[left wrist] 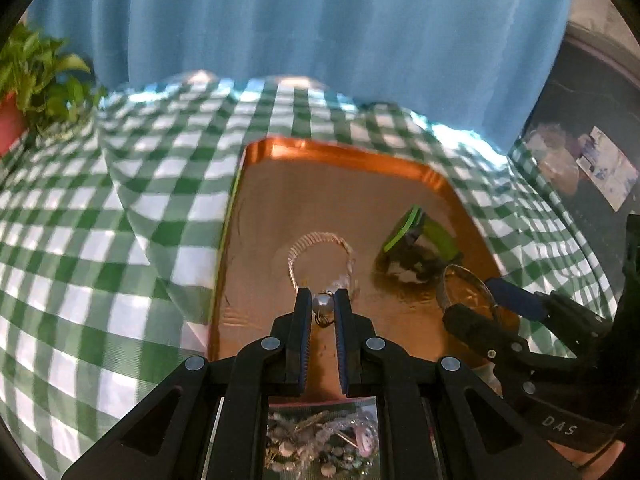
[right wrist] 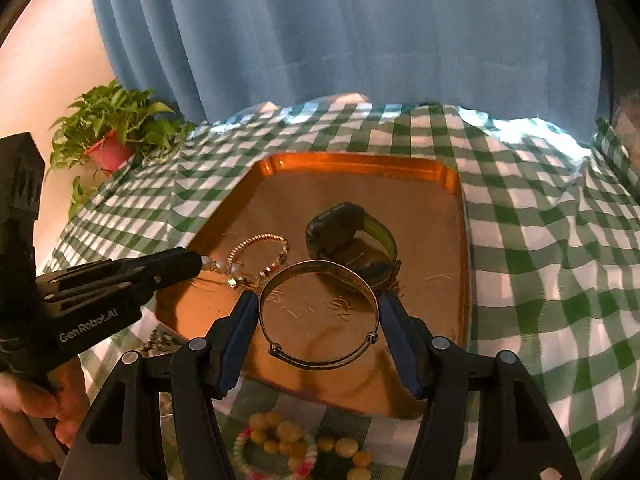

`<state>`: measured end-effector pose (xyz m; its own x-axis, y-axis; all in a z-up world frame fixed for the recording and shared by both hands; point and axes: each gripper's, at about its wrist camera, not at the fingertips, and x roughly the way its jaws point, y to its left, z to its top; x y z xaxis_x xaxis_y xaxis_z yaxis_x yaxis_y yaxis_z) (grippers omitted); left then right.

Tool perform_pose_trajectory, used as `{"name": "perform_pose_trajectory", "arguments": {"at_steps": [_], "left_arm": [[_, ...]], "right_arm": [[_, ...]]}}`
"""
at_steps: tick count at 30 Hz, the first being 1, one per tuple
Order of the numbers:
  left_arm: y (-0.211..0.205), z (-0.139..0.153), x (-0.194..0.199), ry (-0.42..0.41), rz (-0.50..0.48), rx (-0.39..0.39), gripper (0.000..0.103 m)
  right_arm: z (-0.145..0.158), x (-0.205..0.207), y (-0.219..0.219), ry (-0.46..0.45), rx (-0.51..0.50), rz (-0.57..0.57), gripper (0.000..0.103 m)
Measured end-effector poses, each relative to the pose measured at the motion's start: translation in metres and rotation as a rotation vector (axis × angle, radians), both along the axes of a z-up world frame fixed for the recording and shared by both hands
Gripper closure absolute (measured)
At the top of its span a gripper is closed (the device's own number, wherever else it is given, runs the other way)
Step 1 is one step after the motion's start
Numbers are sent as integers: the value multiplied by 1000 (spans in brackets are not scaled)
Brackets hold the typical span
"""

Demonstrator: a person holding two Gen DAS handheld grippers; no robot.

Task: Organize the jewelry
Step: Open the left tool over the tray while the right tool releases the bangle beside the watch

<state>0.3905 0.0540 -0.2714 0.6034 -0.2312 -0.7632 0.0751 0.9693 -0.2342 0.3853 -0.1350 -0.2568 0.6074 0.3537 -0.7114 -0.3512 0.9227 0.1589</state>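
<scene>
A copper tray (right wrist: pixel 360 162) lies on the green-checked cloth. My left gripper (left wrist: pixel 323 294) is shut on a silvery bead at one end of a thin beaded bracelet (left wrist: pixel 320 240), whose loop trails onto the tray floor. The same gripper (right wrist: pixel 198 262) enters the right wrist view from the left, with the bracelet (right wrist: pixel 260 240) ahead of it. My right gripper (right wrist: pixel 318 300) is shut on a wide metal bangle (right wrist: pixel 320 365), pads pressing its two sides, over the tray's near part. A dark watch with a green strap (right wrist: pixel 348 232) lies in the tray just beyond the bangle.
Yellow and pink bead bracelets (right wrist: pixel 288 440) lie on the cloth in front of the tray. More mixed jewelry (left wrist: pixel 324 436) shows under the left gripper. A potted plant (right wrist: pixel 112 136) stands at the far left, with a blue curtain (right wrist: pixel 340 40) behind the table.
</scene>
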Motion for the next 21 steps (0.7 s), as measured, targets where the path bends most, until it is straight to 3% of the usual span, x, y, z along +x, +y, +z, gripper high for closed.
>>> {"name": "perform_pose_trajectory", "arguments": {"at_steps": [6, 12, 14, 16, 18, 21], "left_arm": [[-2, -15, 7, 41, -6, 47, 91], [1, -19, 8, 48, 55, 101, 87], [4, -18, 7, 53, 69, 97, 76], [7, -17, 6, 46, 75, 79, 42], [7, -12, 1, 31, 80, 75, 34], [0, -1, -10, 9, 55, 109, 31]], "right_arm": [[-14, 11, 4, 19, -33, 1, 45], [-20, 14, 12, 0, -62, 16, 43], [-19, 13, 12, -2, -52, 11, 40], [-17, 12, 10, -9, -43, 14, 30], [-14, 10, 5, -22, -30, 4, 28], [-8, 4, -4, -15, 9, -21, 28]]}}
